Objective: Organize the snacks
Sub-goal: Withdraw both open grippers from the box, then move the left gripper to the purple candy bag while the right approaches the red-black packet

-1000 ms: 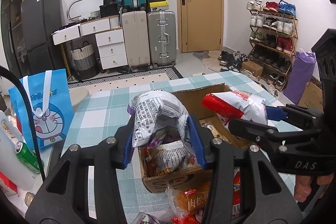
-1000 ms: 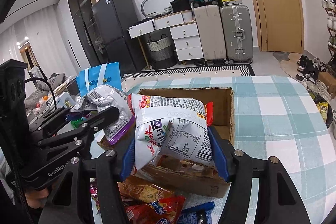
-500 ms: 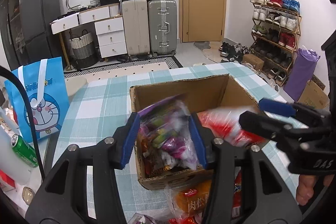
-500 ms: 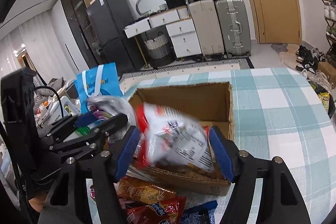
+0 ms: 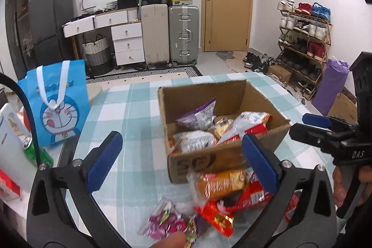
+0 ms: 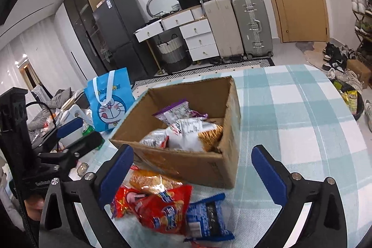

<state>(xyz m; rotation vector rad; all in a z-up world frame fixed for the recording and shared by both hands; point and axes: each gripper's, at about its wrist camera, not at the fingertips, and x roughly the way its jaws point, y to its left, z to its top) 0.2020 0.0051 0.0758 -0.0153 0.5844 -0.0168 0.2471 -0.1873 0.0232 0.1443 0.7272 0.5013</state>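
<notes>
Left wrist view: your cardboard box (image 5: 223,155) sits on the checked tablecloth (image 5: 137,113), several packets already inside; "SF" is printed on its near wall. Loose snacks lie in front of it: orange packet (image 5: 220,183), red packet (image 6: 162,208), blue packet (image 6: 207,217), pink candy bag (image 5: 167,224). Left gripper (image 5: 181,159) and right gripper (image 6: 193,169) both hang over the pile, jaws wide apart, holding nothing. Risk: overlapping packets, so you may pinch two or let a slick film slip; pushing the light box could slide it. Right gripper body reads "DAS". Packet print is unreadable.
</notes>
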